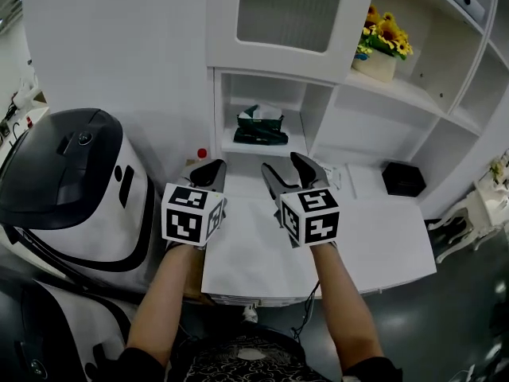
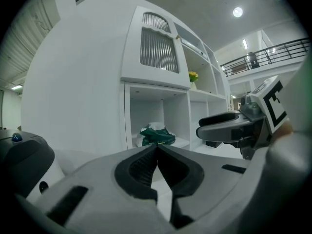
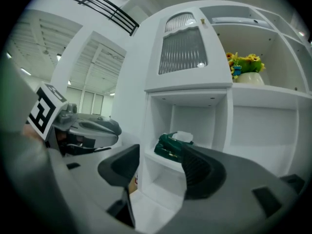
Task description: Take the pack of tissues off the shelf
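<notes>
A dark green pack of tissues (image 1: 261,126) with white tissue at its top lies on a low shelf inside a white cabinet (image 1: 318,22); it also shows in the left gripper view (image 2: 156,135) and the right gripper view (image 3: 171,147). My left gripper (image 1: 210,173) hovers over the white table, jaws shut with nothing between them. My right gripper (image 1: 290,172) is beside it, jaws open and empty, pointing toward the shelf. Both grippers are short of the shelf opening.
A white table (image 1: 382,237) runs below the cabinet, with a black box (image 1: 403,178) at its far right. A pot of yellow flowers (image 1: 382,42) stands on a higher shelf. A large white and black machine (image 1: 71,189) stands at the left. A small red-capped item (image 1: 201,153) is by the cabinet base.
</notes>
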`<state>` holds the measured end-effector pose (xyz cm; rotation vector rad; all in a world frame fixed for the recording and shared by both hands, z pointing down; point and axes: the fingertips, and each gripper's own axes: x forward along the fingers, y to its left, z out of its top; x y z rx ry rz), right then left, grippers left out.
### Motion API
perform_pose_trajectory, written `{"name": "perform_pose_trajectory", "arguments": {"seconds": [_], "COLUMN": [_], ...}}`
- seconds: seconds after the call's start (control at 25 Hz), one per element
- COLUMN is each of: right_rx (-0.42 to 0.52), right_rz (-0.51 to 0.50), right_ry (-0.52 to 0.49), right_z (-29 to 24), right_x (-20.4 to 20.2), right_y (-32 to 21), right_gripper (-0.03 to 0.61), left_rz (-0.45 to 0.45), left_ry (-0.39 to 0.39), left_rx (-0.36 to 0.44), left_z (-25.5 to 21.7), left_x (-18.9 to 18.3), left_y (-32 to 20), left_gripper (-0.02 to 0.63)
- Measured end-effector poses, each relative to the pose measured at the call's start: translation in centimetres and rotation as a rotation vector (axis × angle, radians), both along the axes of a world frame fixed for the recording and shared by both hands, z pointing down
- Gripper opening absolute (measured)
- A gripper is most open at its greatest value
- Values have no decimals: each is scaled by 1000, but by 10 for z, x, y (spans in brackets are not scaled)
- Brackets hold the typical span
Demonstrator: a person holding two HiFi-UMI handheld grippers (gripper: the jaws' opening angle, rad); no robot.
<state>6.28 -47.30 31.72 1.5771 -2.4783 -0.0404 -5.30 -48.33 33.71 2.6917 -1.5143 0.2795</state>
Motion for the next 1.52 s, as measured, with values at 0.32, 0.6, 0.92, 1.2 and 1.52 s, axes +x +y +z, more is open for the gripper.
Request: {"name": "perform_pose_trajectory", "arguments": {"seconds": [0.32, 0.6, 0.92, 1.2, 1.52], "right_rx": [-20, -38, -45, -75, -98], "right_rz": [-54, -91, -156, -179, -213], "right_ry": [21, 75, 163, 274, 355], "right_z": [5, 16, 23, 39, 47], "right_x": [6, 1, -15, -22, -28], "right_y": [-55, -91, -118, -137, -150], "right_gripper": [259, 262, 262, 262, 259], "left_rz": [-21, -43, -48, -42, -47], "left_ry": [0, 3, -9, -25, -29], "left_rx": [-9, -16, -24, -20, -16], "left_z": [6, 14, 21, 20, 19], "left_x": [13, 12, 10, 11, 9], "left_y": [-50, -77, -92, -98, -99], "left_gripper": [8, 8, 8, 8, 8]}}
